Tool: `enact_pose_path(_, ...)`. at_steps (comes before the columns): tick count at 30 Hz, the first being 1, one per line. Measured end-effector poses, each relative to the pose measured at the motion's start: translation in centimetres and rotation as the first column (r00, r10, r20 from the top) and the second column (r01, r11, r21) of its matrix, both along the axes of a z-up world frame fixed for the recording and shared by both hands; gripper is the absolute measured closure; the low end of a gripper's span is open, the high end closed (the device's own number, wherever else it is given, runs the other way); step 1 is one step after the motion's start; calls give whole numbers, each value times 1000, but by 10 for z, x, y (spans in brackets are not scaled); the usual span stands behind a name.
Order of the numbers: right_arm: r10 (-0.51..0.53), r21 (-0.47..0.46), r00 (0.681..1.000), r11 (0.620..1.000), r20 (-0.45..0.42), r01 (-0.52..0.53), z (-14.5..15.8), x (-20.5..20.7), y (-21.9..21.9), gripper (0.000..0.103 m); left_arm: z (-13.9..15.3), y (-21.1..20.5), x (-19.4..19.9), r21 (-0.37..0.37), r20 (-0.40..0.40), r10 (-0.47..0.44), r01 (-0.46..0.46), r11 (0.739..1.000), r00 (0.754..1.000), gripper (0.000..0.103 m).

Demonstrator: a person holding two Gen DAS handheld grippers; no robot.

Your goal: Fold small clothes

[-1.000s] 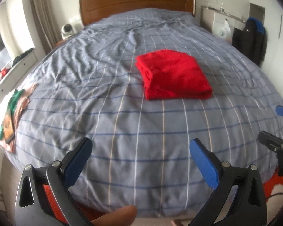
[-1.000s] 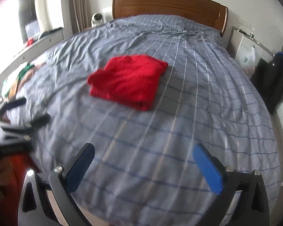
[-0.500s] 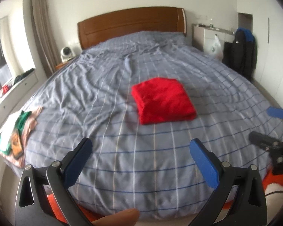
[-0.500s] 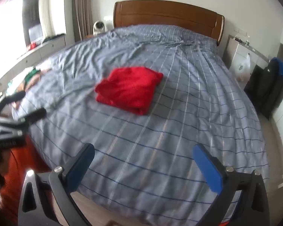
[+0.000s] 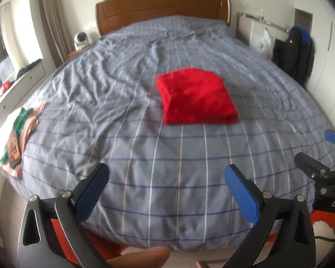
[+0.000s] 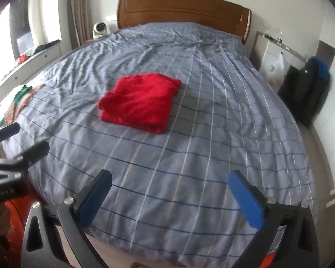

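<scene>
Two grippers hang at the foot of the bed (image 5: pixel 145 134), both with jaws spread wide and holding nothing; the left gripper (image 5: pixel 167 192) sits left of the right gripper (image 6: pixel 169 198), each showing at the edge of the other's view; a red garment (image 5: pixel 196 98) lies folded into a neat rectangle near the middle of the checked blue cover, well apart from both; a small pile of clothes (image 5: pixel 13 129), green, white and pinkish, rests at the bed's left edge; a wooden headboard (image 6: pixel 181 11) stands at the far end.

Folded red garment (image 5: pixel 196 98) lies on the bed (image 5: pixel 145 151), left hand-held gripper (image 5: pixel 167 189) spread empty.
</scene>
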State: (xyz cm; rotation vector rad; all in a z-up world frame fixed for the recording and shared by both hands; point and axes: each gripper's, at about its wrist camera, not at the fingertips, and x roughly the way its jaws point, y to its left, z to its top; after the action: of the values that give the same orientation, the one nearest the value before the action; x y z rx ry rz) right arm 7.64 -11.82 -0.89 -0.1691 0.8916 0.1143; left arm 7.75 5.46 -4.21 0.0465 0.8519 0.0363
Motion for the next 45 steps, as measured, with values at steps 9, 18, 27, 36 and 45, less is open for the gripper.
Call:
enact_pose_path(9,-40,-70,999,997,-25,38,-14,-1,-7,1,-5,-4,0,31,-21,14,-13,999,1000,0)
enact_pose_path(18,-22,-76,1000,997,-12,21,-12,-3,-1,1,-7,-6,0,16,-40,18,-18,1000,999,0)
enact_pose_path(27,15,37,999,999,38,-16,0,-8,-4,1,-5,-4,-3,17,-30,37,-37,999,999,0)
enact_pose_path(36,-2,29,1000,1000,30,1,-1,-8,-3,1,-2,-6,-5,15,-12,27,-27,1000,1000,0)
enact_pose_path(45,7,25,1000,1000,28,-8,-2,-9,-1,1,-1,-11,-8,33,1,5,-5,999,1000,0)
